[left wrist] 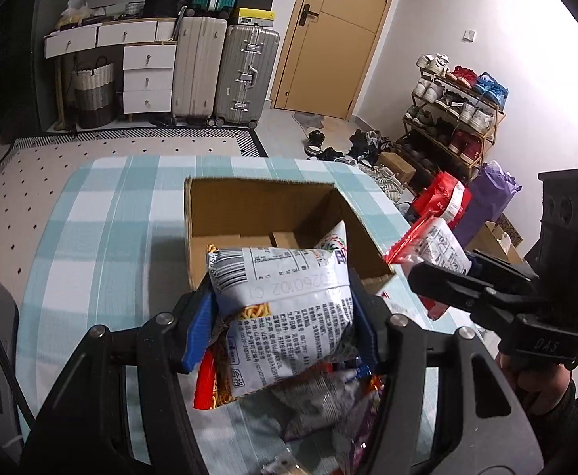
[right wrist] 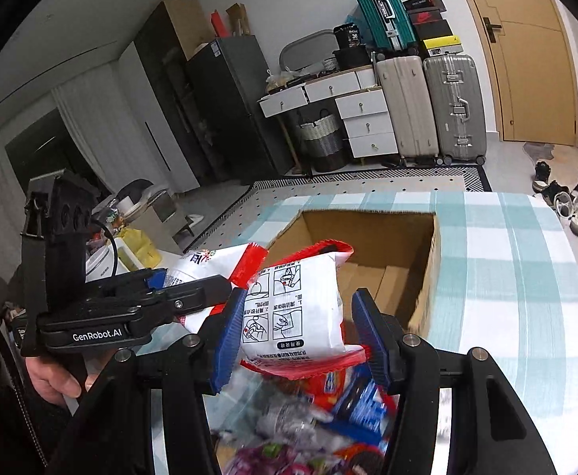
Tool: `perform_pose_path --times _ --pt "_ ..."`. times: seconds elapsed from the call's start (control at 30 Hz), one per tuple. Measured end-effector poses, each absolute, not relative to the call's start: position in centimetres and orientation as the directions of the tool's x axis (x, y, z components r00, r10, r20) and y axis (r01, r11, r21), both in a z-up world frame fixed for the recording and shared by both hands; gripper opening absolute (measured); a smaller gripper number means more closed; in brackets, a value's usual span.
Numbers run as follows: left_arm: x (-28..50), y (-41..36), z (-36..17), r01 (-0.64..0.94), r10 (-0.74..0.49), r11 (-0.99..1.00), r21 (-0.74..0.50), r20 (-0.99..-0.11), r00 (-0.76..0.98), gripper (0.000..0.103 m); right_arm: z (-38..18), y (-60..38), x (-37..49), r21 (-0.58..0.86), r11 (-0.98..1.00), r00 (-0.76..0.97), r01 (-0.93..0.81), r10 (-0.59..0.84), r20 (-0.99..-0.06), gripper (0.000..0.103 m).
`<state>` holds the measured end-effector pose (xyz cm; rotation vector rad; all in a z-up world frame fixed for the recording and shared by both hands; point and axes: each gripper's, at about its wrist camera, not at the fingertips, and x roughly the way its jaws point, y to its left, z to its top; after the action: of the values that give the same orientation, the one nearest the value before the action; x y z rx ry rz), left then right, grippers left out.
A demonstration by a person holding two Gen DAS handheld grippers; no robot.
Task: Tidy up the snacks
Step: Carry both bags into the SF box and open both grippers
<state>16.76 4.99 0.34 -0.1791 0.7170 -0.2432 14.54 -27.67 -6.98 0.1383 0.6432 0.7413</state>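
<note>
An open cardboard box (left wrist: 225, 206) (right wrist: 427, 261) stands on the checked tablecloth. My left gripper (left wrist: 285, 324) is shut on a white noodle packet (left wrist: 285, 308) and holds it just before the box's near edge; it also shows in the right wrist view (right wrist: 193, 297), with that packet (right wrist: 209, 261). My right gripper (right wrist: 296, 332) is shut on a white and red snack packet (right wrist: 300, 308), held near the box's near left corner. In the left wrist view that gripper (left wrist: 439, 289) and its packet (left wrist: 435, 245) are at the box's right side.
A pile of loose snack packets (right wrist: 328, 415) (left wrist: 328, 403) lies on the table under both grippers. The blue-white tablecloth (left wrist: 102, 213) ends at a rounded far edge. Suitcases (left wrist: 225, 71), drawers and a shoe rack (left wrist: 455, 114) stand beyond on the floor.
</note>
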Motion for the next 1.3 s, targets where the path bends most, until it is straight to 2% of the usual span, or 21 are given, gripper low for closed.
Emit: perform_pose_path --times 0.33,0.93,1.0,1.07,1.13,1.23,1.3 --pt "24.2 6.3 1.5 0.142 -0.272 0.958 -0.247 -0.641 0.718 0.057 -6.6 -26.6 19.6 0.357 0.741 0.540 -0.569 0.664 -0.517 0.055" --pt "32.1 4.9 -5.3 0.171 -0.310 0.950 -0.262 -0.713 0.629 0.059 -11.2 -25.7 25.7 0.338 0.797 0.547 -0.501 0.594 -0.591 0.056" --pt "32.5 4.6 -5.6 0.185 -0.320 0.947 -0.263 -0.720 0.615 0.060 -11.4 -25.4 25.9 0.314 0.810 0.557 -0.495 0.573 -0.601 0.061" --pt "32.5 4.0 -5.6 0.204 -0.307 0.952 -0.230 -0.731 0.610 0.066 -11.6 -25.3 25.9 0.276 0.828 0.574 -0.489 0.543 -0.613 0.079" --pt "32.1 3.9 -5.3 0.200 -0.286 0.958 -0.205 -0.724 0.627 0.068 -11.5 -25.6 25.7 0.269 0.833 0.588 -0.484 0.537 -0.605 0.081" --pt "31.3 3.5 -4.5 0.203 -0.276 0.961 -0.188 -0.718 0.639 0.081 -10.8 -26.3 25.2 0.269 0.835 0.606 -0.480 0.538 -0.587 0.081" --pt "30.5 3.6 -3.9 0.194 -0.262 0.965 -0.177 -0.706 0.658 0.081 -10.2 -26.9 24.4 0.265 0.837 0.621 -0.478 0.536 -0.572 0.085"
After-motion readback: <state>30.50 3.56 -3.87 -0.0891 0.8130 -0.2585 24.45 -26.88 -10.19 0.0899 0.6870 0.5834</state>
